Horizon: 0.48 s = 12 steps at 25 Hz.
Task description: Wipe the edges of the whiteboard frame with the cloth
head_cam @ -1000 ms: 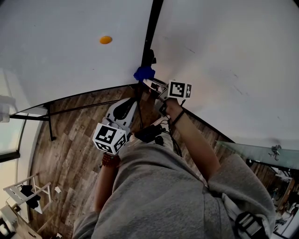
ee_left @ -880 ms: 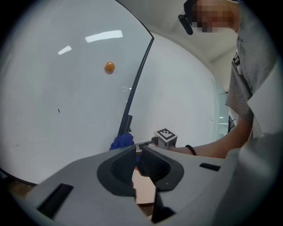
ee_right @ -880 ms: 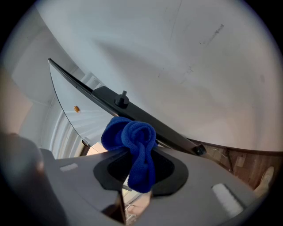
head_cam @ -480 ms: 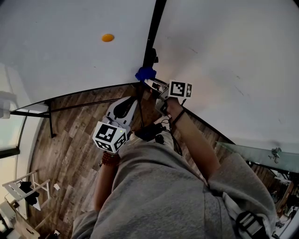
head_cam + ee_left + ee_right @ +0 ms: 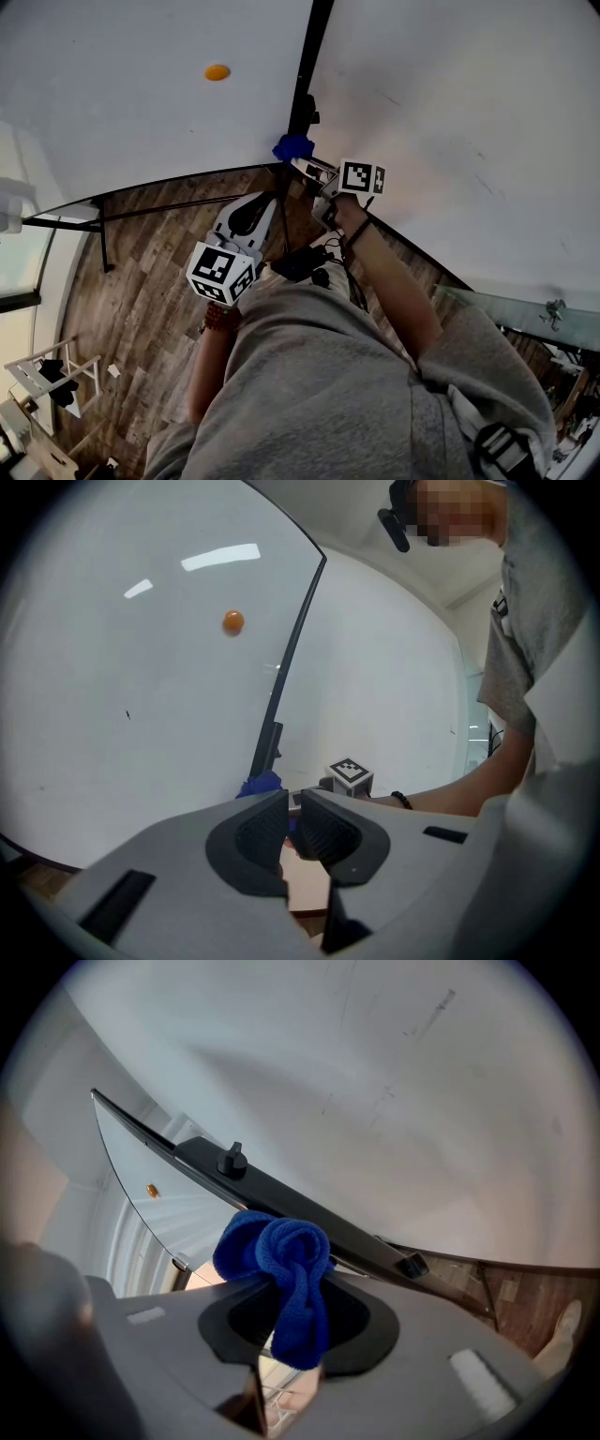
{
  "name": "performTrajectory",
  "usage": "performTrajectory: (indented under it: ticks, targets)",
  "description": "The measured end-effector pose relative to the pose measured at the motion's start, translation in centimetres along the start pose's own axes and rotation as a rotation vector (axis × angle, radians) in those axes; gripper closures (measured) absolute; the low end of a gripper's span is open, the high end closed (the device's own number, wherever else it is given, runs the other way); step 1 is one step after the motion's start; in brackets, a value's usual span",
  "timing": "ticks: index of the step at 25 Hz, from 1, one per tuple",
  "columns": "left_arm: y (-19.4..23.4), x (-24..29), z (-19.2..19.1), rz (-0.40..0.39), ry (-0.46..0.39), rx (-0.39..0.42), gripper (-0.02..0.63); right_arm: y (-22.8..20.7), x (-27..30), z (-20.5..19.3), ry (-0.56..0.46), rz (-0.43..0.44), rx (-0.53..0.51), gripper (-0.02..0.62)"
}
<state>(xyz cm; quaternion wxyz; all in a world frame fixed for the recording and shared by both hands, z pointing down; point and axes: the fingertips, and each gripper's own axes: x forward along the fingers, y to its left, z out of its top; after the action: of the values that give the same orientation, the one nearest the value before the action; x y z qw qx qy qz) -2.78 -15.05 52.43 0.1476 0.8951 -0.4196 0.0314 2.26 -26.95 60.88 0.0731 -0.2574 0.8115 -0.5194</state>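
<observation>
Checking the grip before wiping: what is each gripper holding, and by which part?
Right gripper pinches the blue cloth by a bunched fold, a wad poking out ahead; left gripper holds nothing.

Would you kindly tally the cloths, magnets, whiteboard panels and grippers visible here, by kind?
Blue cloth: 1
Orange magnet: 1
Whiteboard panels: 2 (left panel, right panel)
Grippers: 2 (left gripper, right gripper)
Total: 6
</observation>
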Motion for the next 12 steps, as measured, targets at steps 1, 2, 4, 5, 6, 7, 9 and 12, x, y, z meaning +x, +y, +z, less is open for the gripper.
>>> performTrajectory:
  ticks: [1, 2, 4, 5, 6, 7, 9, 12]
  targets:
    - [0.0, 0.0, -0.1, 0.0, 0.002, 0.0, 0.558, -0.1, 0.0, 0.0, -0.001, 0.004, 0.01, 0.485]
    - [0.1, 0.0, -0.2, 0.001, 0.004, 0.0, 0.558, -0.2, 0.1, 0.0, 0.0, 0.005, 0.016, 0.485]
    - [0.2, 0.0, -0.3, 0.002, 0.007, -0.001, 0.558, -0.5, 0.2, -0.2, 0.005, 0.003, 0.019, 0.485]
    - [0.2, 0.0, -0.3, 0.002, 0.007, -0.001, 0.558, -0.6, 0.2, -0.3, 0.007, 0.001, 0.023, 0.485]
    - [0.2, 0.0, -0.3, 0.002, 0.006, 0.0, 0.558, -0.9, 0.2, -0.4, 0.007, -0.002, 0.027, 0.485]
    - [0.2, 0.0, -0.2, 0.001, 0.005, 0.0, 0.558, -1.1, 0.2, -0.5, 0.008, -0.005, 0.033, 0.485]
    - [0.3, 0.0, -0.1, 0.002, 0.003, 0.0, 0.558, -1.4, 0.3, -0.7, 0.008, -0.011, 0.042, 0.485]
    - [0.5, -0.1, -0.2, 0.008, 0.004, -0.004, 0.558, -1.7, 0.4, -0.8, 0.013, -0.017, 0.046, 0.485]
